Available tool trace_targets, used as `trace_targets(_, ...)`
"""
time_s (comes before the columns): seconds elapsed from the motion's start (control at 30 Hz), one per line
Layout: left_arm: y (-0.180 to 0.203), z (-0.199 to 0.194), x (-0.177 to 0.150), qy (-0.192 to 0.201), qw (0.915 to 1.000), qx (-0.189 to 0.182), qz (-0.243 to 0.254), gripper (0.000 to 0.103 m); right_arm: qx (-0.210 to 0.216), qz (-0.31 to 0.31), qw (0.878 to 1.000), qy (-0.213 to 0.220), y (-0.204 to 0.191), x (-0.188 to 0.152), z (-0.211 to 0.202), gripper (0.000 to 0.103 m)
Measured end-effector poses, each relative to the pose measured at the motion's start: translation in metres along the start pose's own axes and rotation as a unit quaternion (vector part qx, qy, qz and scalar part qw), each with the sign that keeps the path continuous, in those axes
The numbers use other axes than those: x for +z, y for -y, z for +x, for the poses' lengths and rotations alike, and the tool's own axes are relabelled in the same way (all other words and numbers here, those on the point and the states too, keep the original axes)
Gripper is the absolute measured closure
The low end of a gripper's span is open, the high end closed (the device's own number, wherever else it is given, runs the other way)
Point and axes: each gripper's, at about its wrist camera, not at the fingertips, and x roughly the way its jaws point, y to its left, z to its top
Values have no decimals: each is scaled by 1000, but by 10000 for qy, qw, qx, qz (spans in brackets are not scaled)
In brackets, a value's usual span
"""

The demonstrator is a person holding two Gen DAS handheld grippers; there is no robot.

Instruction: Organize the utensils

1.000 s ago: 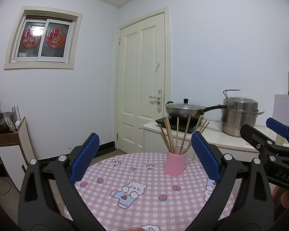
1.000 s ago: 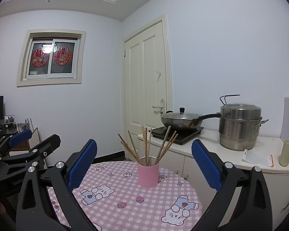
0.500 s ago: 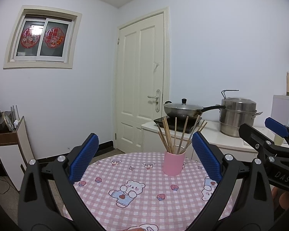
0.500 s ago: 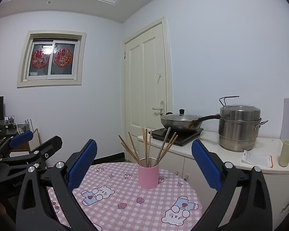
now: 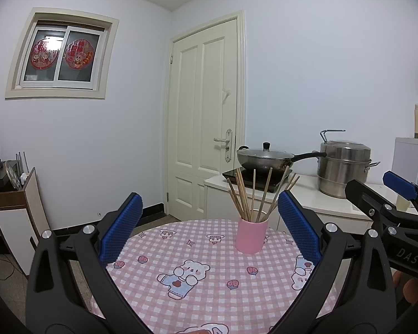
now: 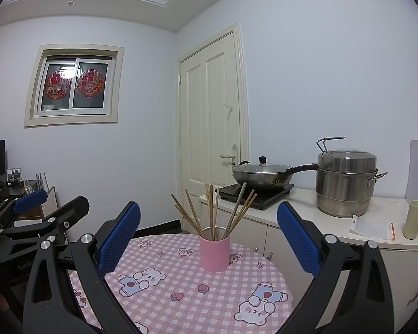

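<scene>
A pink cup (image 5: 250,236) stands upright on the round table with the pink checked cloth (image 5: 209,292). Several wooden chopsticks (image 5: 250,194) stand in it, fanned out. The cup also shows in the right wrist view (image 6: 214,252) with the chopsticks (image 6: 211,208). My left gripper (image 5: 209,228) is open and empty, held back from the cup. My right gripper (image 6: 209,233) is open and empty, also short of the cup. The right gripper shows at the right edge of the left wrist view (image 5: 390,194). The left gripper shows at the left edge of the right wrist view (image 6: 33,208).
A counter (image 6: 306,211) behind the table holds a lidded wok (image 6: 262,175) on a hob, a steel steamer pot (image 6: 345,181), a green cup (image 6: 415,220) and a white packet (image 6: 372,226). A closed door (image 5: 206,119) stands behind. A low cabinet (image 5: 14,208) stands at the left.
Both views have shifted slightly; the cup sits a little lower and nearer the middle. Both grippers stay open and empty.
</scene>
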Motion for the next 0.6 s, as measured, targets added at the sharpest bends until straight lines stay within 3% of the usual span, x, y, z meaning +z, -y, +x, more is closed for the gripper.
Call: trace_targets(0.6,-2,0,-1,-25,10000,-39,-8,7,16,33,10000,-30,4,-2,0,8)
